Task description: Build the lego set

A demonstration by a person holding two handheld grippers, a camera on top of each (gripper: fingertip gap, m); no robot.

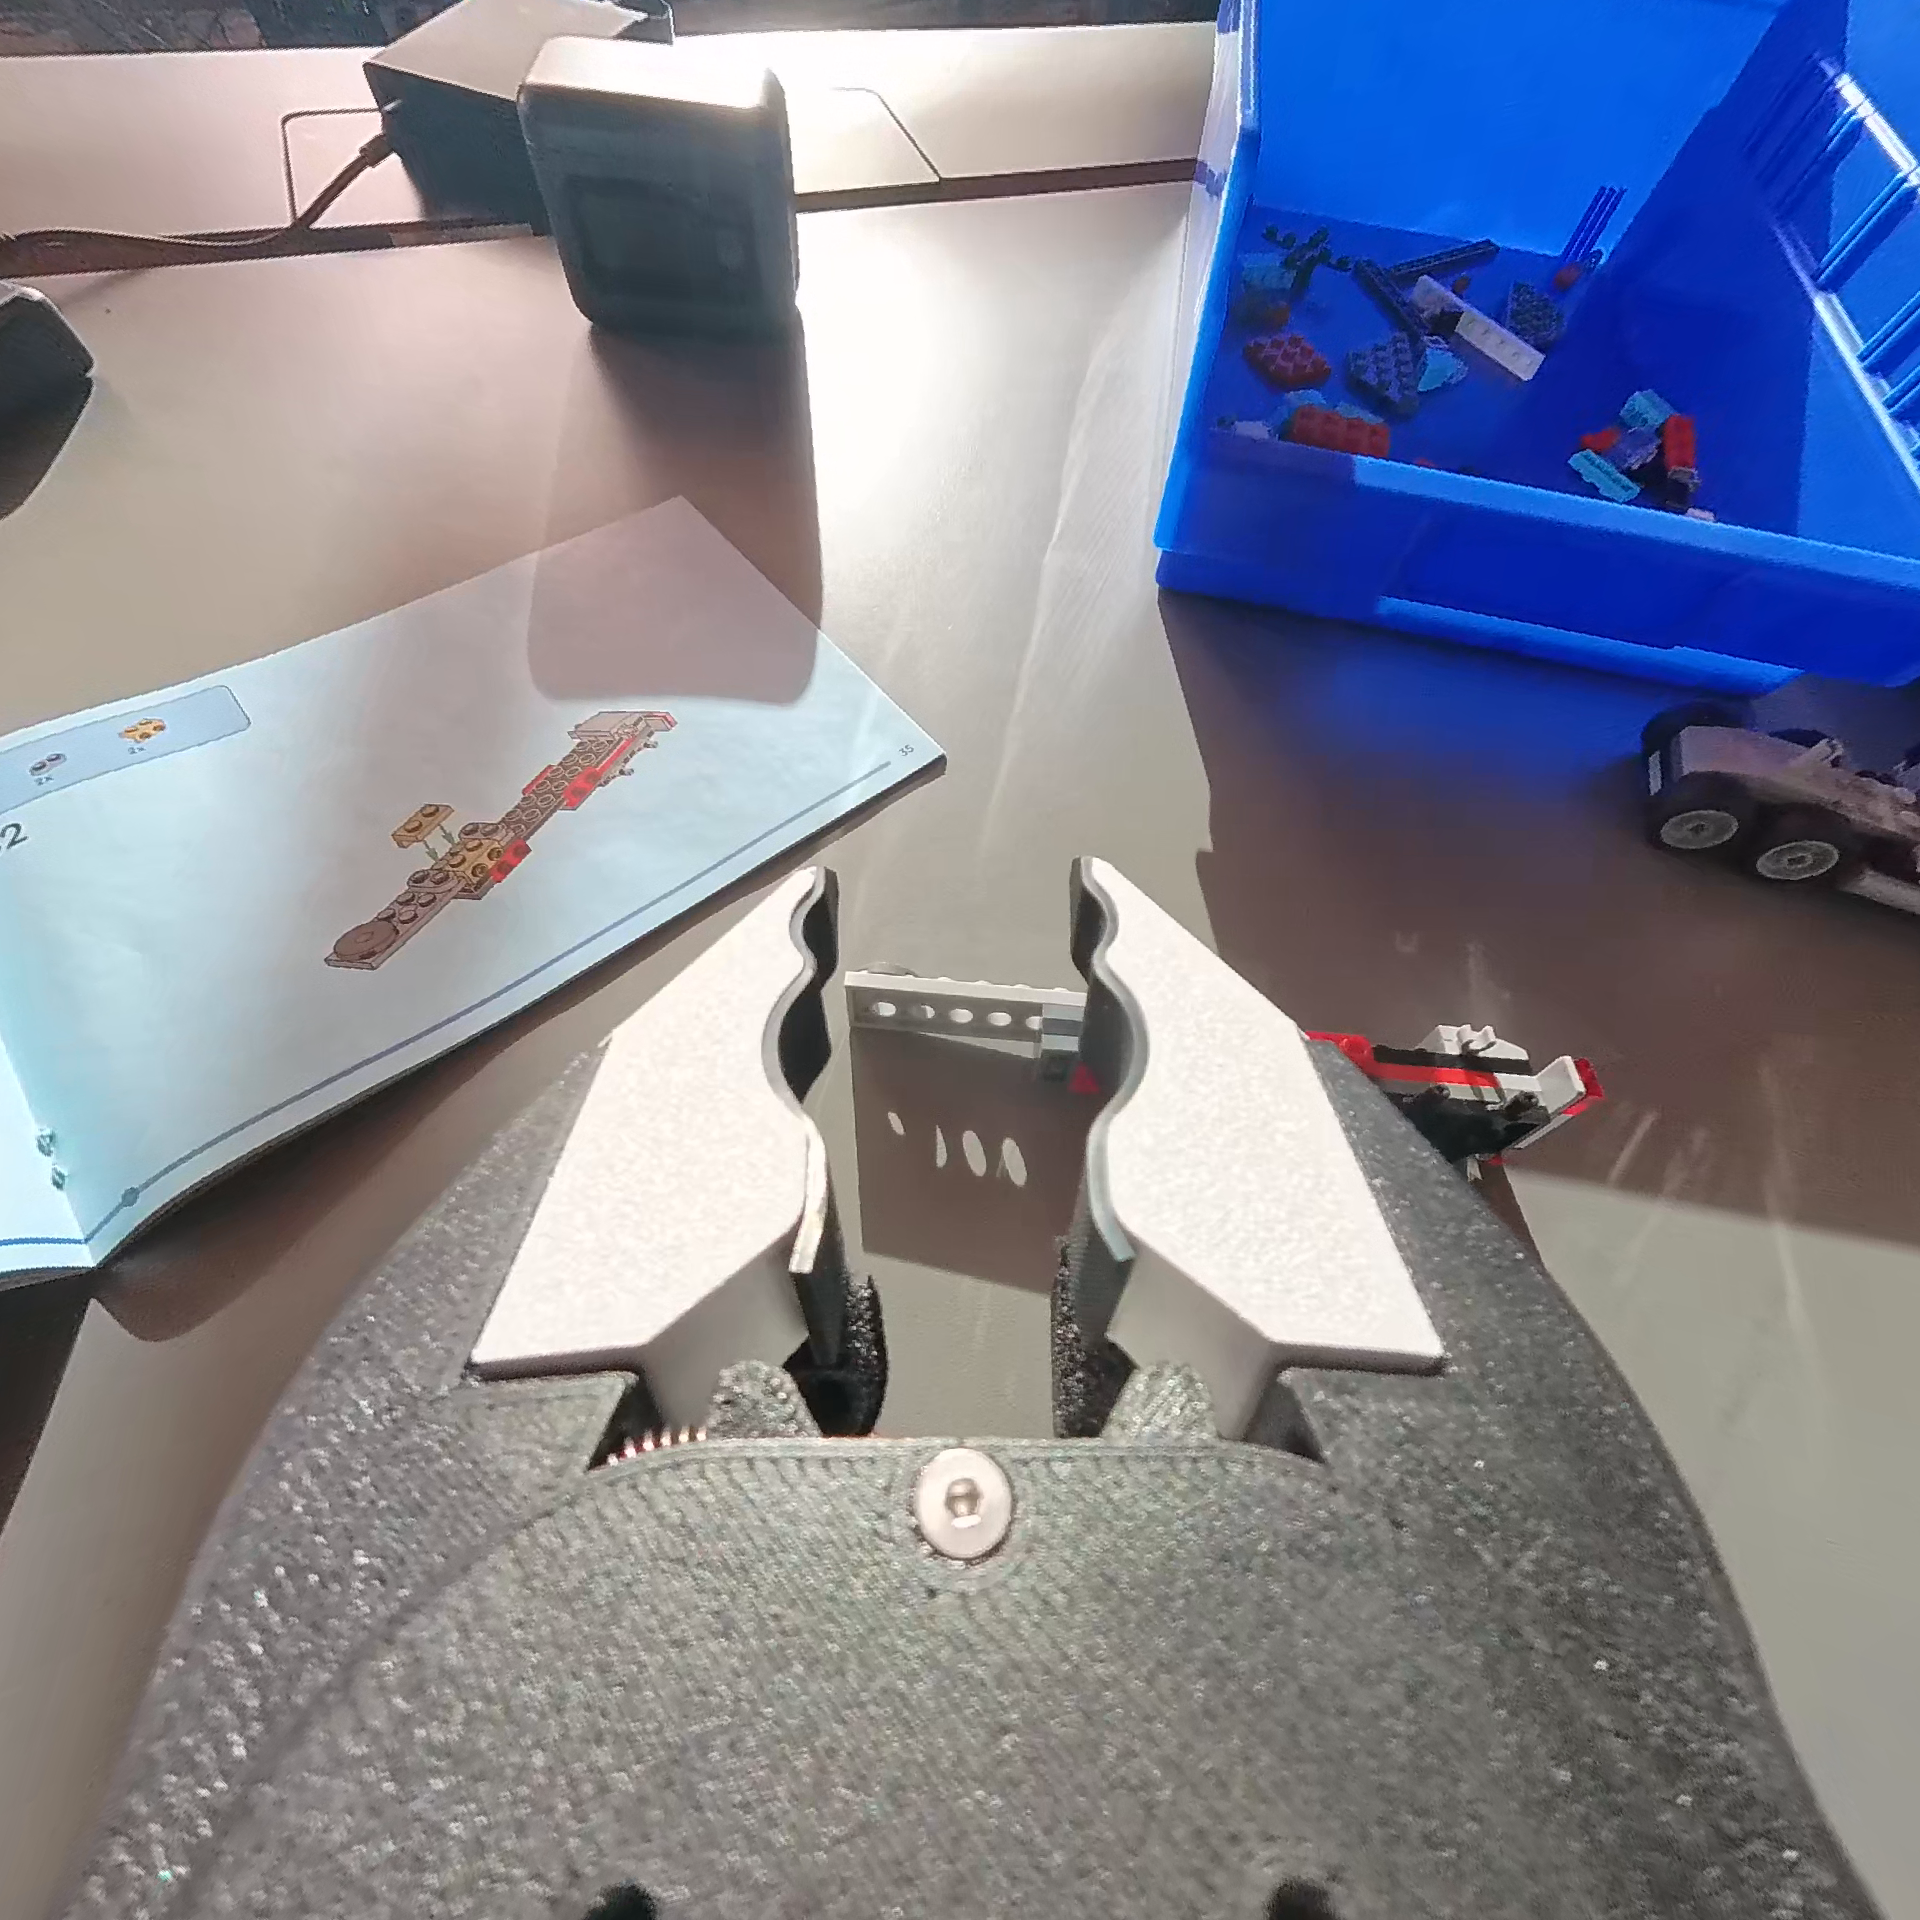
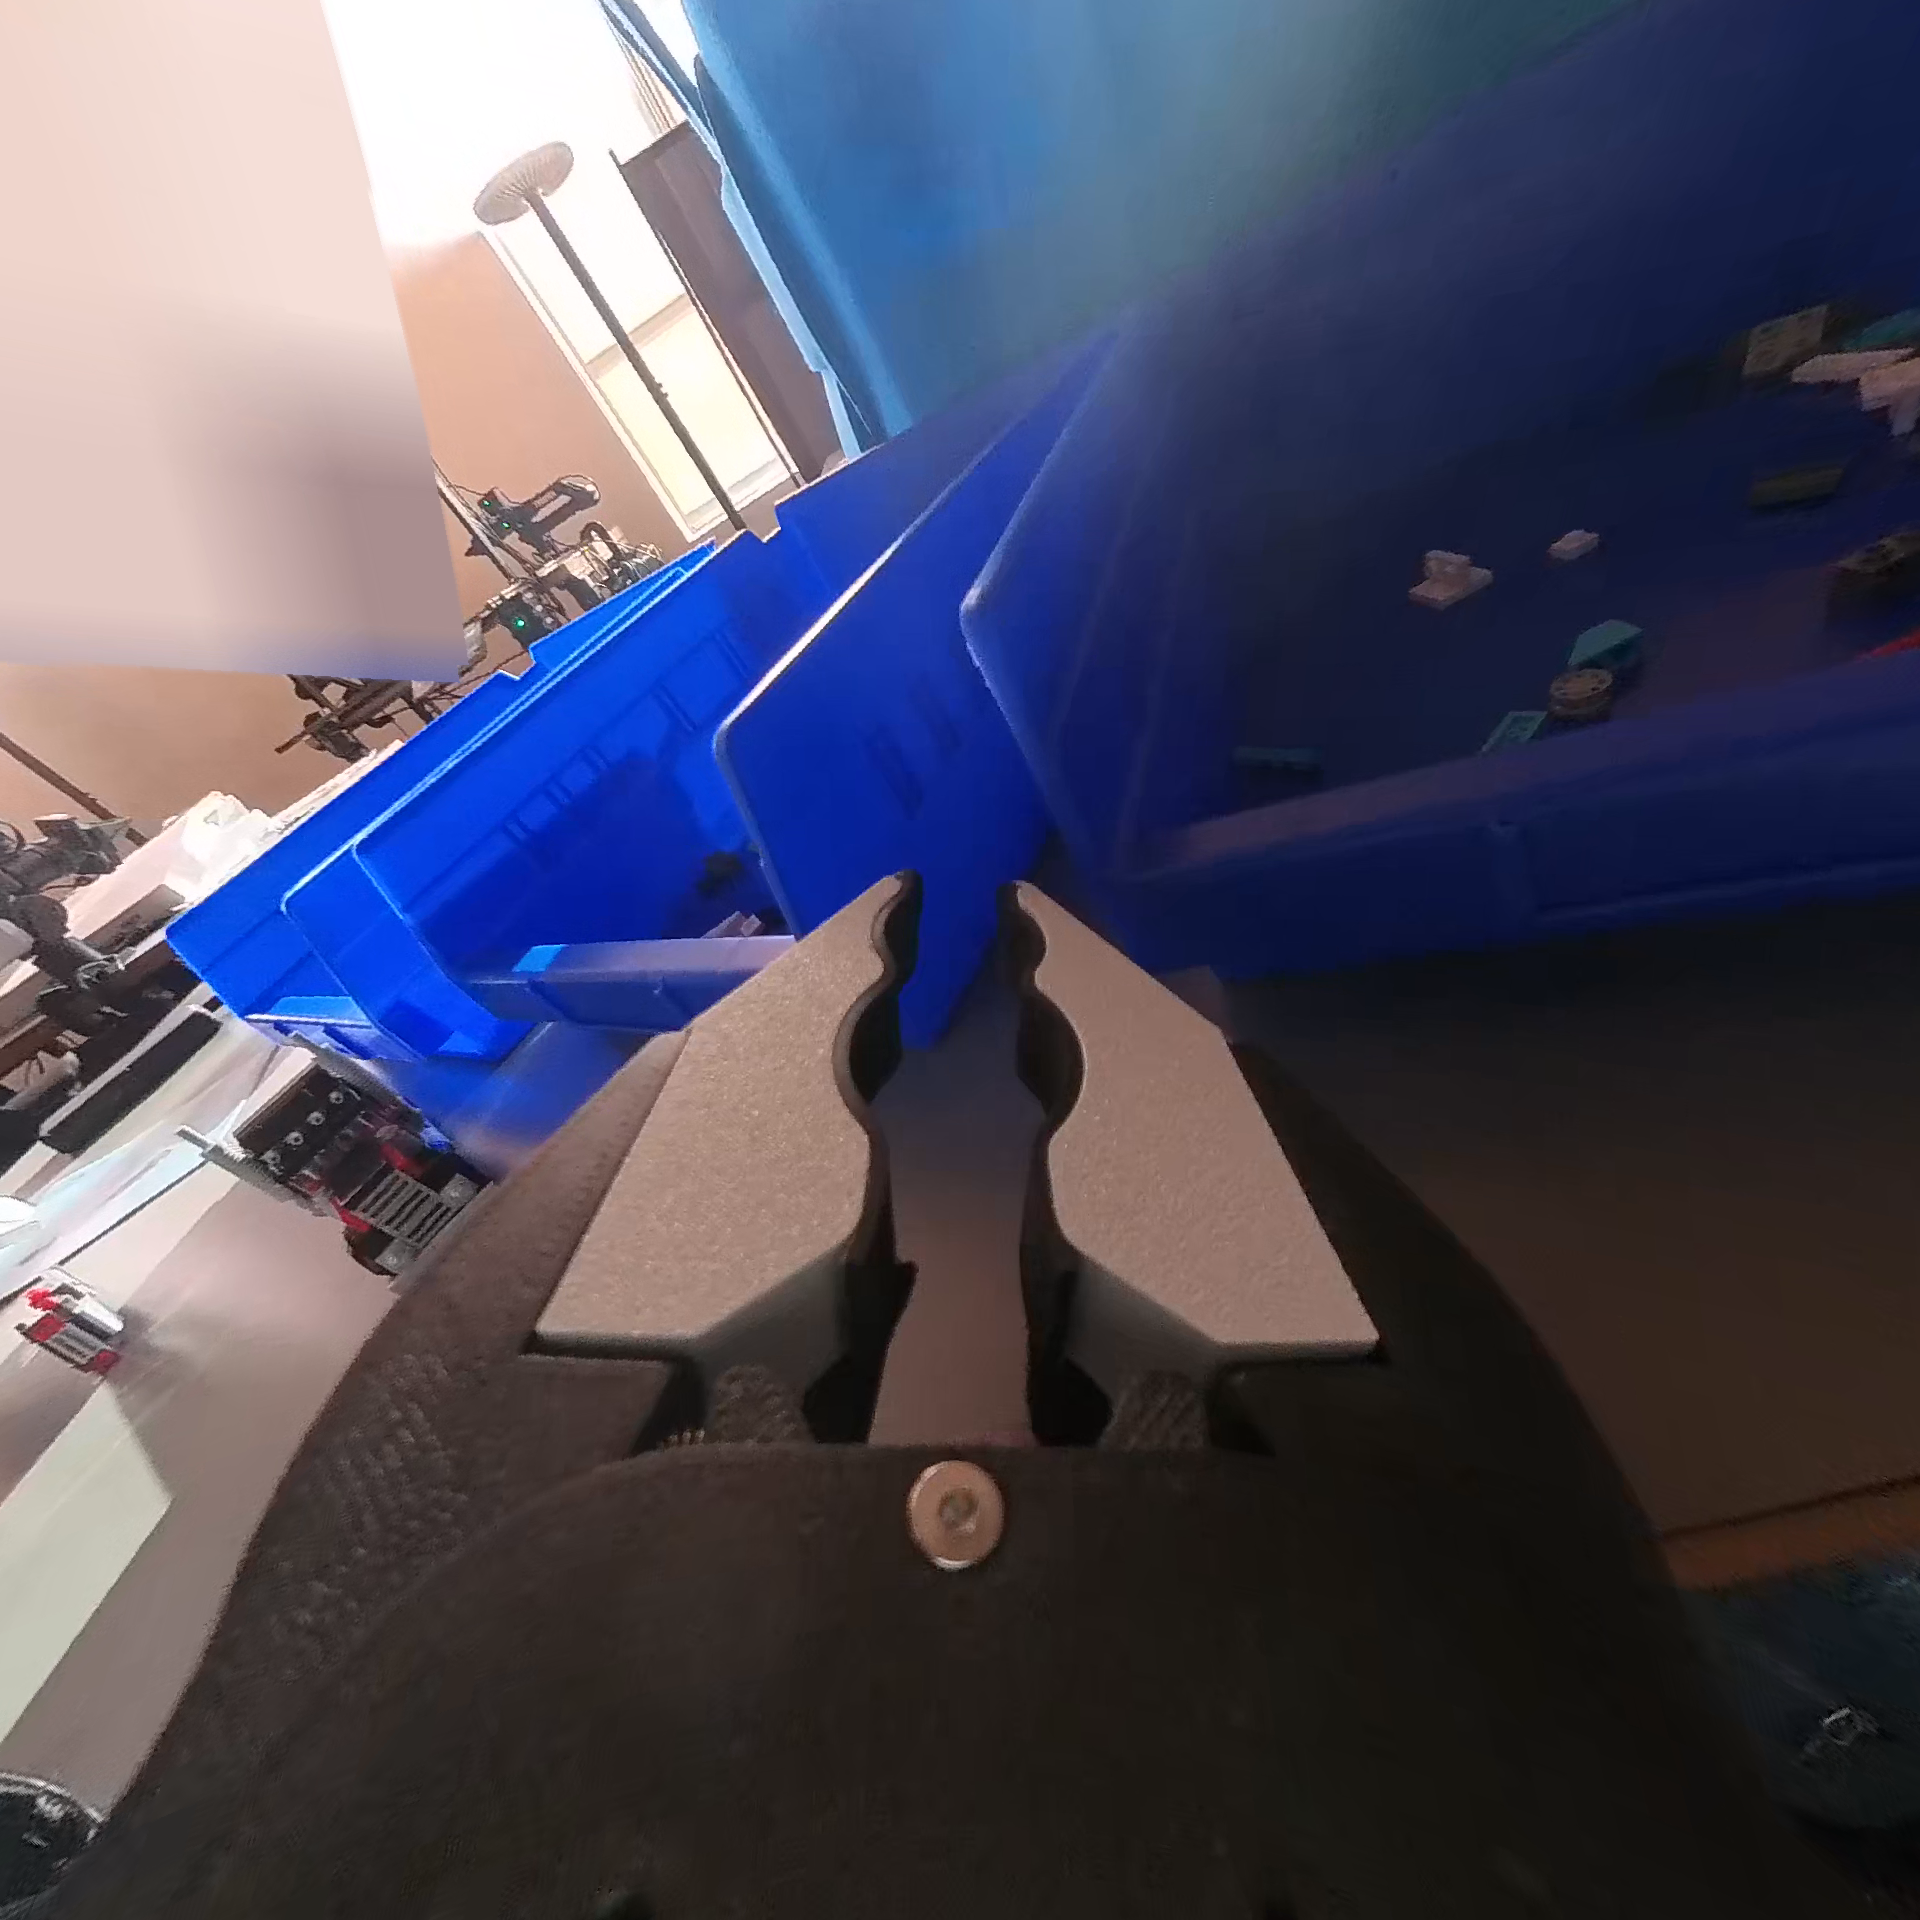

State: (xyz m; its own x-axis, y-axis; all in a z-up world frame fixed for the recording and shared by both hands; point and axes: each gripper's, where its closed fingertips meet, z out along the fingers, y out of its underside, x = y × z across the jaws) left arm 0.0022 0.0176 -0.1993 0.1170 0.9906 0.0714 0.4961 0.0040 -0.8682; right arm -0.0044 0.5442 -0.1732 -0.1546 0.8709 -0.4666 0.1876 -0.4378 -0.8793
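Observation:
In the left wrist view my left gripper (image 1: 954, 914) is open and empty, its fingers on either side of a long grey lego beam assembly (image 1: 956, 1013) that lies on the brown table. The assembly's red, black and white end (image 1: 1475, 1081) sticks out to the right of the right finger. A wheeled lego chassis (image 1: 1766, 821) stands at the right edge. The open instruction booklet (image 1: 416, 862) lies to the left. In the right wrist view my right gripper (image 2: 961, 904) is open a little and empty, tilted, close to a blue bin (image 2: 1351, 831) with loose lego pieces.
A blue bin (image 1: 1455, 540) holding several loose bricks stands at the back right of the left wrist view. A dark box-shaped device (image 1: 665, 187) with a cable stands at the back. More blue bins (image 2: 468, 894) and small lego vehicles (image 2: 364, 1184) show left in the right wrist view. Tip to tip, the grippers are about 55 cm apart.

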